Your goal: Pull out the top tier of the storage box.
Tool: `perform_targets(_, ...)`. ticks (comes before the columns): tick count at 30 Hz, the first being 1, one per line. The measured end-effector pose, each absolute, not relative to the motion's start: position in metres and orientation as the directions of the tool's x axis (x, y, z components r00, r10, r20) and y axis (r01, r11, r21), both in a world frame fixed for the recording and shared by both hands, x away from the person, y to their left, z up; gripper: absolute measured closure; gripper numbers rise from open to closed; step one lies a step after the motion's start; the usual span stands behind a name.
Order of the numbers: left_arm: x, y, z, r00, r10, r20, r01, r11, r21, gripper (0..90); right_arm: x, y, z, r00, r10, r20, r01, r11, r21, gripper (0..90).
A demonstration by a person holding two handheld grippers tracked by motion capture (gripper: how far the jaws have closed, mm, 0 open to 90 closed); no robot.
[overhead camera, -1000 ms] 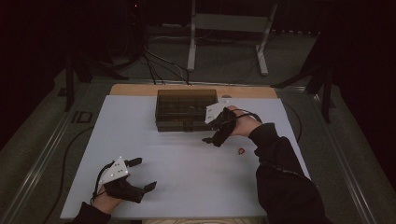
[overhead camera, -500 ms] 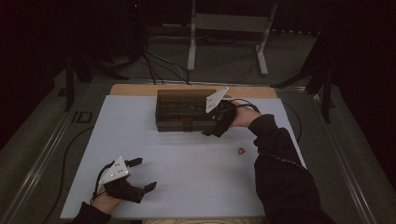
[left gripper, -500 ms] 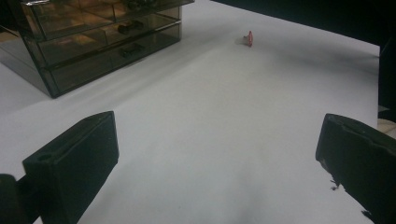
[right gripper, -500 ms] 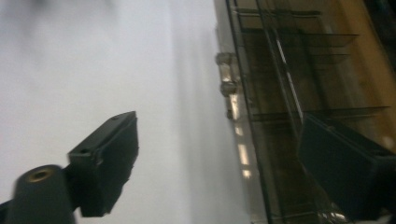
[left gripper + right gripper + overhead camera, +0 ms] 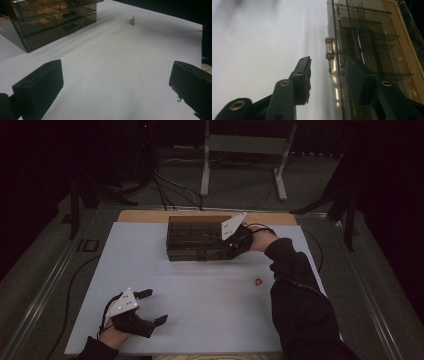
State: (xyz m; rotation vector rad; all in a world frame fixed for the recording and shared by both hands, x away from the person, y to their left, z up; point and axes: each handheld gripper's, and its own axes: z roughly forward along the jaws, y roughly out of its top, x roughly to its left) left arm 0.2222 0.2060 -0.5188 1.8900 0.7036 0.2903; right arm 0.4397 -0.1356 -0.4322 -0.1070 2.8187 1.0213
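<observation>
- At the right end of the smoky clear drawer box (image 5: pixel 197 239), the right gripper (image 5: pixel 329 75) has its fingers (image 5: pixel 303 75) partly drawn in, with the box's front edge and a small clear drawer handle (image 5: pixel 330 58) in the gap between them.
- In the right gripper view, one finger stands on the white-sheet side of the handle and the other sits over the box's clear face; the fingers have just been closing, yet whether the pads press on the handle cannot be told.
- From the high view, that right gripper (image 5: pixel 235 240) lies against the box's right end, its grey three-cornered plate tilted up, with the dark sleeve (image 5: pixel 295 285) running back toward the near edge.
- The drawer box rests on the far middle of the white sheet (image 5: pixel 210 300) covering the worktop, its drawers facing the person; dividers show through the top.
- Near the front left corner of the sheet, the left gripper (image 5: pixel 150 307) rests with its fingers (image 5: pixel 40 87) wide apart and nothing but bare sheet between them.
- A small red object (image 5: pixel 258 282) lies on the sheet to the right of middle, well apart from both grippers and nearer than the box; in the left gripper view it sits beyond the box's corner.
- Beyond the worktop, a metal stand (image 5: pixel 245 150) and cables lie on the dark floor.
</observation>
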Motion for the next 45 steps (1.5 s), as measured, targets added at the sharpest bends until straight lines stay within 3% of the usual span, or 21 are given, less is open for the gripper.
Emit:
perform_targets(7, 0.222, 0.206, -0.519, 0.798, 0.59, -0.118, 0.337, -0.276, 0.9, 0.0, 0.457, -0.133, -0.446, -0.992, -0.024, -0.124, -0.089, 0.829, 0.552, 69.5)
perform_targets(26, 0.223, 0.206, -0.519, 0.801, 0.587, -0.116, 0.336, -0.28, 0.899, 0.0, 0.475, -0.118, -0.455, -0.999, -0.033, -0.004, -0.031, 0.884, 0.466, 86.6)
perform_targets(45, 0.223, 0.206, -0.52, 0.798, 0.591, -0.12, 0.341, -0.278, 0.898, 0.0, 0.467, -0.118, -0.45, -0.997, -0.055, 0.044, -0.029, 0.887, 0.461, 88.9)
